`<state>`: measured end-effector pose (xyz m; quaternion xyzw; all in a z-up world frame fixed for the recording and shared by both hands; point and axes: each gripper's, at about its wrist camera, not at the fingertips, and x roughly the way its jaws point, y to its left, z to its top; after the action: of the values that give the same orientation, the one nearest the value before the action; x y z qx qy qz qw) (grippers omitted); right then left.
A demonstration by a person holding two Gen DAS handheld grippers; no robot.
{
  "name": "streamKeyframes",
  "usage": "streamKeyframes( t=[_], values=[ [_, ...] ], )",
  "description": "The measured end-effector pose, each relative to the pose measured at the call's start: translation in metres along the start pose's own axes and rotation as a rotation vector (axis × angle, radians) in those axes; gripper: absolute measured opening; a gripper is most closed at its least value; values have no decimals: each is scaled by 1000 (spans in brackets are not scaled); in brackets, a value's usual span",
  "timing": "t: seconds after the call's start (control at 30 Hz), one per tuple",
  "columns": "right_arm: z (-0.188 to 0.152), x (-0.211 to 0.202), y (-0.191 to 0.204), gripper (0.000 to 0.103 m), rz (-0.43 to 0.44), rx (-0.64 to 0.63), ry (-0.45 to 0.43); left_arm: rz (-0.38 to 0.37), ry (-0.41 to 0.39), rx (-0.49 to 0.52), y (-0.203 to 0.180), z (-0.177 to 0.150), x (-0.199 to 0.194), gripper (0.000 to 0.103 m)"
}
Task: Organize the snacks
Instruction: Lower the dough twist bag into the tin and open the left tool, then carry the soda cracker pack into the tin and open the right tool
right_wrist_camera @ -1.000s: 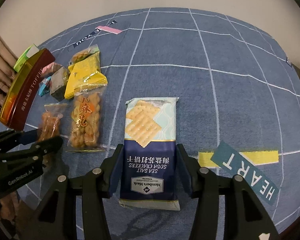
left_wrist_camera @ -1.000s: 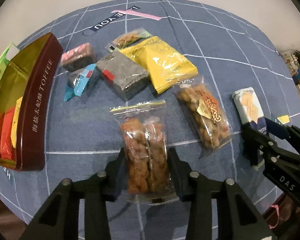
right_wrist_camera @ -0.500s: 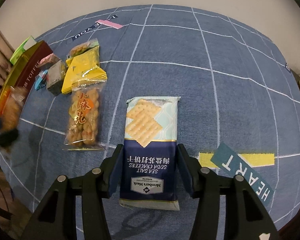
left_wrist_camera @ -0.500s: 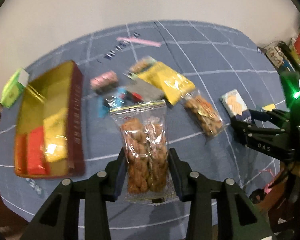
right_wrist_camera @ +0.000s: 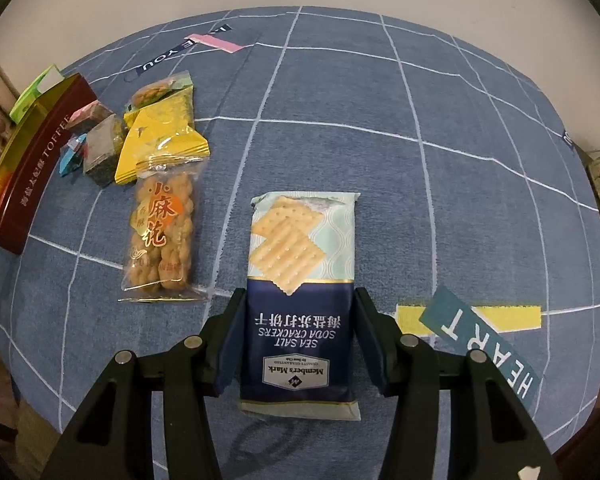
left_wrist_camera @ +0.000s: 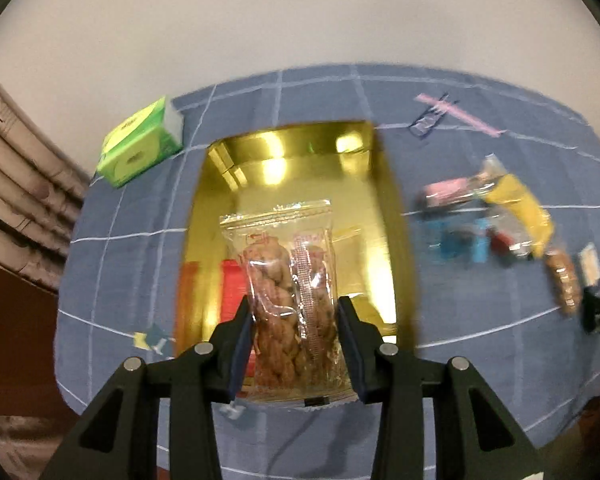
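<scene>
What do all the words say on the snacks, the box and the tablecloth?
"SEA SALT SODA CRACKERS", "Member's Mark": cracker pack
"小麻花": twist bag
"TOFFEE", plus small Chinese characters I cannot read surely: tin
"HEART": teal patch
"YOU": dark patch
Green box, left gripper's clear bag: print too blurred.

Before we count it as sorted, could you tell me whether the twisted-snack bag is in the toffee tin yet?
Not yet: the left gripper holds the twisted-snack bag above the open toffee tin.

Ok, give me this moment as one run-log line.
left gripper: shut on twist-snack bag, above gold tin | right gripper: shut on cracker pack, above tablecloth
</scene>
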<state>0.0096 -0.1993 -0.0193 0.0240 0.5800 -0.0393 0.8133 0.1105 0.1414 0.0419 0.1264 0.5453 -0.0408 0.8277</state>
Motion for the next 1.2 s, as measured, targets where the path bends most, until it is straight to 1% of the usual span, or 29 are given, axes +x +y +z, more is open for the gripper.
streamKeyframes(
  t=[0.07,0.13,0.17,0.23,0.3,0.47,0.53,0.6,0.63,0.67,0.7,0.73,0.83,0.93,0.97,1.0,1.07,1.13,1.2],
  values=[
    [0,0,0,49,-4,6,-1,9,23,-11,12,2,13,41],
    [0,0,-1,48,-5,16,-1,10,47,2,18,2,25,41],
    [1,1,-2,48,-6,24,0,25,59,-1,24,1,32,41],
    [1,1,-2,47,-8,26,2,30,77,7,27,-1,42,41],
    [2,1,-2,47,-9,33,4,43,88,6,28,-6,46,41],
    [3,-2,-4,47,11,67,4,72,113,67,23,-15,58,41],
    [5,-6,-6,47,19,86,-7,71,121,66,24,-17,62,41],
    [6,-13,-5,47,16,93,-19,69,118,64,25,-18,62,44],
    [7,-16,-5,47,15,96,-27,67,114,63,26,-18,61,49],
    [8,-20,-4,47,17,96,-33,66,107,54,29,-18,59,52],
    [9,-24,-3,47,20,98,-42,65,102,43,31,-18,58,60],
    [11,-29,-2,47,22,101,-53,60,92,31,34,-18,55,63],
    [16,-40,6,47,39,105,-82,22,49,-10,40,-17,43,63],
    [24,-51,21,47,80,110,-105,-27,-35,-96,49,-22,20,63],
    [27,-53,27,47,90,106,-111,-31,-49,-114,51,-24,15,63],
    [31,-55,35,47,103,101,-116,-18,-75,-142,52,-27,5,63],
    [37,-57,53,47,132,82,-117,35,-119,-190,58,-35,-8,63],
    [43,-59,75,47,164,63,-119,79,-144,-245,67,-45,-16,63],
    [51,-59,102,47,198,31,-120,91,-149,-289,75,-56,-22,63]
  ],
)
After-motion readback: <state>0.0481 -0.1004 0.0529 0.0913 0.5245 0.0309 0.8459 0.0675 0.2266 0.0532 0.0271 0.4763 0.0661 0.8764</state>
